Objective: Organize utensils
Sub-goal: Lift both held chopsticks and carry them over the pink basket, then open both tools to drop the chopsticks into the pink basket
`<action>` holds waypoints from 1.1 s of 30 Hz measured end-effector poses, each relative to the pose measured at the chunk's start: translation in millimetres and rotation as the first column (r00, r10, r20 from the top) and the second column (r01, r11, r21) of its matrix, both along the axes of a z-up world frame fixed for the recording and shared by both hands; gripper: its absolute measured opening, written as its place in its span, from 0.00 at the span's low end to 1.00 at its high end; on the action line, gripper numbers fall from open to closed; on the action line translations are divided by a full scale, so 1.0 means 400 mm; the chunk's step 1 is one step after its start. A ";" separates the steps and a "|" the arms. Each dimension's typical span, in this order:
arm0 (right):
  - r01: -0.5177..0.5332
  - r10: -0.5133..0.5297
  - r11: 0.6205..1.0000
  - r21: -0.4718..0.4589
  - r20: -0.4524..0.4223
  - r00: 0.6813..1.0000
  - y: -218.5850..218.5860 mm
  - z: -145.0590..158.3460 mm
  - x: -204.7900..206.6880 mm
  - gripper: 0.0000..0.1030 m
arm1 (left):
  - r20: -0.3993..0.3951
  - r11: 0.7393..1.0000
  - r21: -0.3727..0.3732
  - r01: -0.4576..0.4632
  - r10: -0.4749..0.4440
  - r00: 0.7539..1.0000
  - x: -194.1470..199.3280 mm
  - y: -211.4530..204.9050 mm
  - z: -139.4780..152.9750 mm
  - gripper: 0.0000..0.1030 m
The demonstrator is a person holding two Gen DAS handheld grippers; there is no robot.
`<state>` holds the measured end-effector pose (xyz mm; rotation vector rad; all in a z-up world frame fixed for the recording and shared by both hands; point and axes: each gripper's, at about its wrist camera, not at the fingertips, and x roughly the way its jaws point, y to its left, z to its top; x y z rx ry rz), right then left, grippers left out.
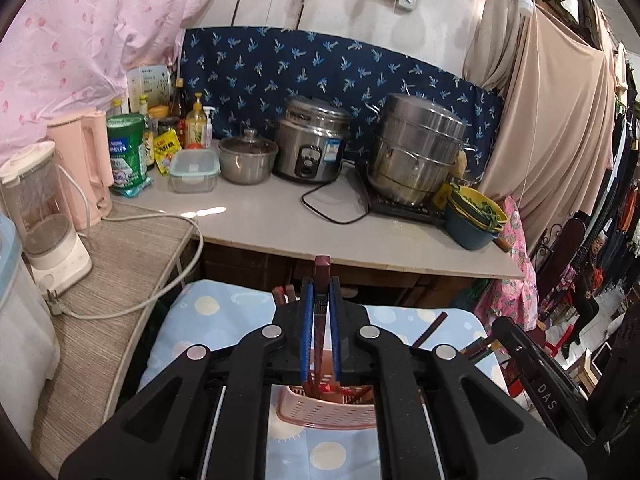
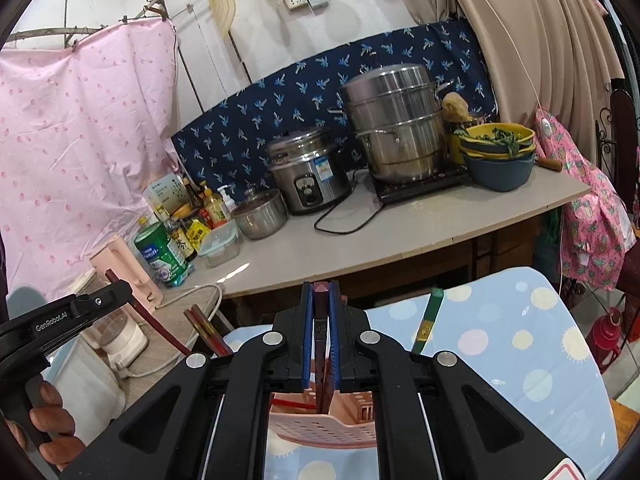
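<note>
The left gripper [image 1: 320,304] is clamped on a dark red chopstick [image 1: 322,270], its blue pads pressed against both sides of the stick, whose square top pokes up past the fingertips. The lower end runs down into a pink slotted basket [image 1: 320,408] that stands on a light blue cloth with pale dots [image 1: 208,308]. More red chopsticks [image 1: 352,394] lean inside the same basket, and another stick [image 1: 432,326] slants up just right of the gripper.

The right gripper [image 2: 320,308] is likewise closed tight on a dark chopstick [image 2: 321,292], held upright between its blue pads, with the lower end reaching into the pink basket [image 2: 320,428] below. A green chopstick with a gold band [image 2: 427,320] leans just to the right of it, and a pair of red chopsticks [image 2: 204,330] slants up on the left. At the left edge of the right wrist view the other gripper's black body shows, with a hand [image 2: 48,424] wrapped around its handle.

Behind the cloth runs a pale tabletop [image 1: 280,224] carrying a rice cooker [image 1: 310,144], a tall steel steamer pot [image 1: 416,148], a small lidded pot [image 1: 247,158], a clear lidded box [image 1: 194,170] and a stack of bowls with greens [image 1: 474,216]
</note>
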<state>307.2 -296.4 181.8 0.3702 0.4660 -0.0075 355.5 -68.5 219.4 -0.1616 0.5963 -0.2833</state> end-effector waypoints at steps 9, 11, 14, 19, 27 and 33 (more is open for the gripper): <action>0.020 -0.020 1.000 0.004 0.014 1.000 -0.013 0.008 -0.037 0.22 | 0.026 0.999 0.019 -0.040 0.040 0.999 -0.034 0.003 -0.011 0.38; 0.021 -0.021 1.000 -0.007 0.023 1.000 -0.009 0.016 -0.054 0.23 | 0.032 0.999 0.029 -0.041 0.040 0.999 -0.047 0.002 -0.009 0.39; 0.019 -0.018 1.000 -0.024 0.034 0.999 0.000 0.024 -0.083 0.28 | 0.033 0.998 0.047 -0.042 0.040 0.999 -0.071 0.000 -0.011 0.39; 0.003 -0.002 0.999 -0.033 0.029 1.000 0.018 0.021 -0.140 0.31 | 0.029 0.997 0.065 -0.043 0.041 0.999 -0.119 0.003 -0.022 0.40; 0.006 -0.008 0.998 -0.067 -0.022 1.000 0.040 -0.008 -0.227 0.33 | 0.022 0.987 0.141 -0.072 0.070 0.997 -0.213 0.009 -0.060 0.45; 0.005 -0.010 0.996 -0.093 -0.051 0.999 0.065 -0.037 -0.298 0.33 | 0.010 0.976 0.207 -0.074 0.074 0.997 -0.277 0.005 -0.092 0.45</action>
